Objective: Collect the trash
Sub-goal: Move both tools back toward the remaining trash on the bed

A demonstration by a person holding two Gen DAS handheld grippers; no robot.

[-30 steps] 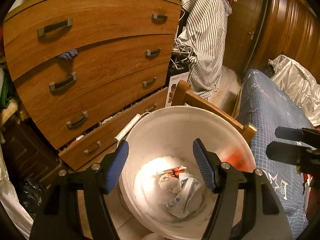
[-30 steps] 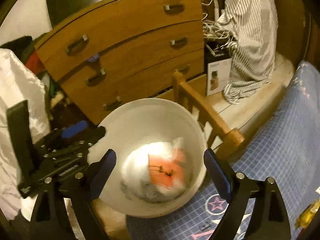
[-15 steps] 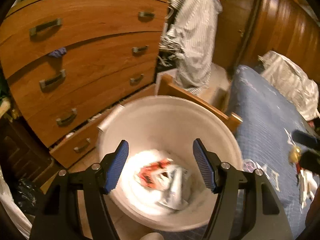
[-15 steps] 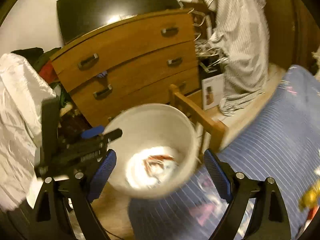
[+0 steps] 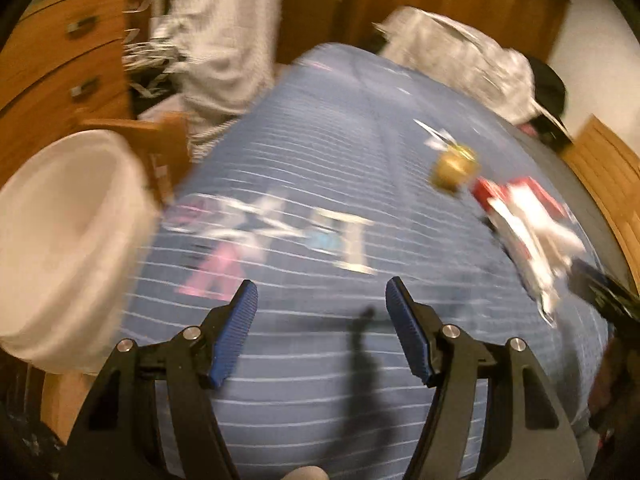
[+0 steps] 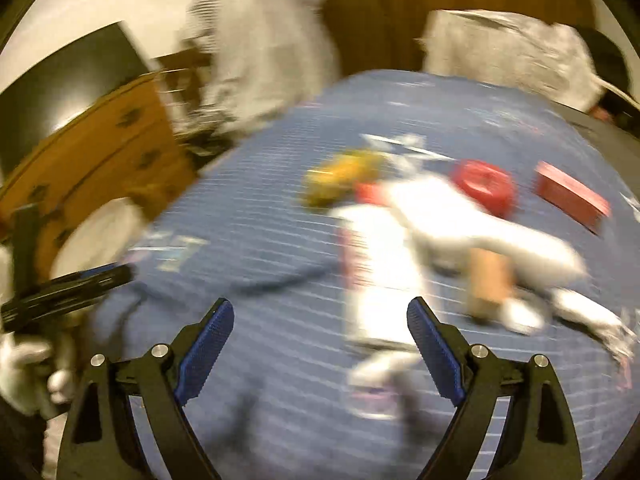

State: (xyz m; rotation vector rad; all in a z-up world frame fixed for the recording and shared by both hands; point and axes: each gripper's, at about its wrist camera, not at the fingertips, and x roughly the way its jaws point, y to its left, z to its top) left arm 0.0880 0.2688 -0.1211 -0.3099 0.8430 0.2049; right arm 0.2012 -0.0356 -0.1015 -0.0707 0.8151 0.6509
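Both views are motion-blurred. My left gripper (image 5: 322, 300) is open and empty above the blue bedspread (image 5: 320, 152). The white trash bucket (image 5: 60, 232) stands at the left beside the bed; it also shows in the right wrist view (image 6: 96, 236). My right gripper (image 6: 320, 316) is open and empty over the bed. Just ahead of it lies a white and red wrapper (image 6: 380, 264), with a yellow wrapper (image 6: 340, 180), a red round lid (image 6: 484, 188) and a red box (image 6: 572, 196) beyond. The left wrist view shows the yellow wrapper (image 5: 454, 166) and the white and red wrapper (image 5: 528, 220) at the right.
A wooden chest of drawers (image 5: 52, 64) stands at the far left, with striped clothing (image 5: 220, 40) hanging next to it. A wooden bed frame post (image 5: 156, 140) sits by the bucket. A crumpled silver sheet (image 5: 460, 56) lies at the bed's far end.
Both grippers have swung right, away from the bucket and over the bed. The bucket has moved to the left edge of both views. The trash on the bedspread has come into view.
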